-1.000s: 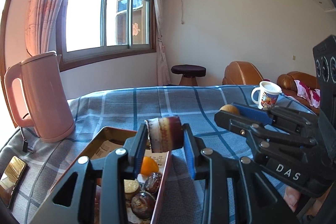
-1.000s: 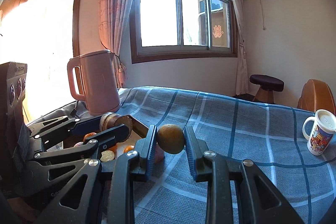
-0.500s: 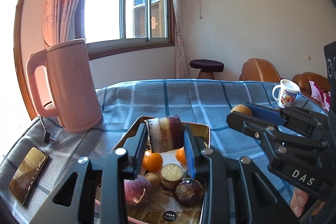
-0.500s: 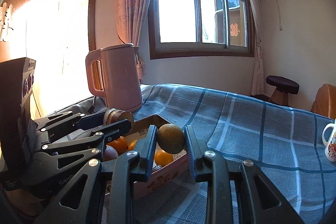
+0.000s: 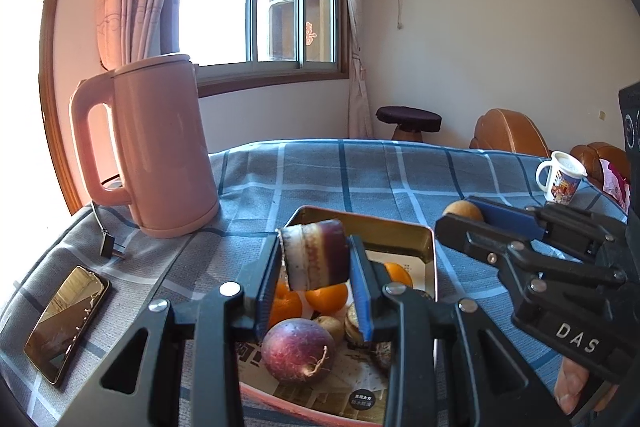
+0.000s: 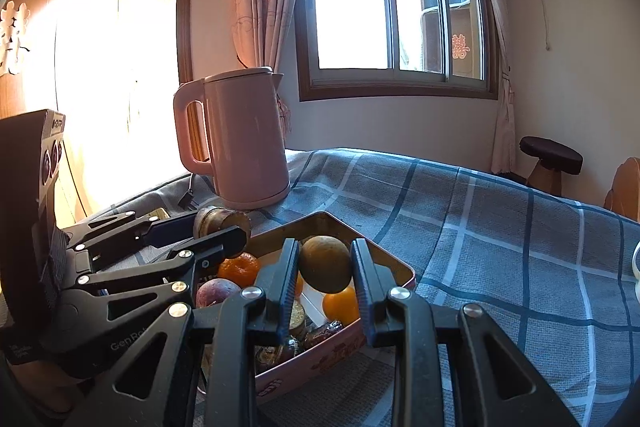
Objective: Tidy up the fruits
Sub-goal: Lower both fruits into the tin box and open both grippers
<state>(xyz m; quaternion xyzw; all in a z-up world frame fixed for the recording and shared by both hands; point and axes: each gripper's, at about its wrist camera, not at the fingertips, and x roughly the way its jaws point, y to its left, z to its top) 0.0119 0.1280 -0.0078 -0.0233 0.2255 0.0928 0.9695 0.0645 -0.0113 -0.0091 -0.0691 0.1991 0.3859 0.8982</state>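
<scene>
Jaws of left gripper [image 5: 314,261] clamped on a short cut chunk with purple skin and pale banded flesh [image 5: 314,255], held in the air above the near half of the tin [image 5: 362,223]. Jaws of right gripper [image 6: 325,265] pinched tight on a round yellow-brown fruit [image 6: 325,263], hanging over the tin's right-hand corner in the right wrist view.

Below both: open rectangular tin on the blue plaid cloth of the table [image 5: 380,171], holding mandarins [image 5: 326,297], a round purple root [image 5: 298,349], cut brown discs [image 6: 296,315] and printed paper.

Pink electric kettle [image 5: 154,143] just left of the tin's far corner, its plug [image 5: 109,249] lying on the cloth; phone [image 5: 66,319] near the left table edge. White printed mug [image 5: 560,181] well apart at the far right. Bare cloth behind and right of the tin.

Compared with a second ago: tin now squarely under both grippers instead of off to the left, kettle larger and nearer the middle, mug pushed toward the right edge, both grips unchanged.
</scene>
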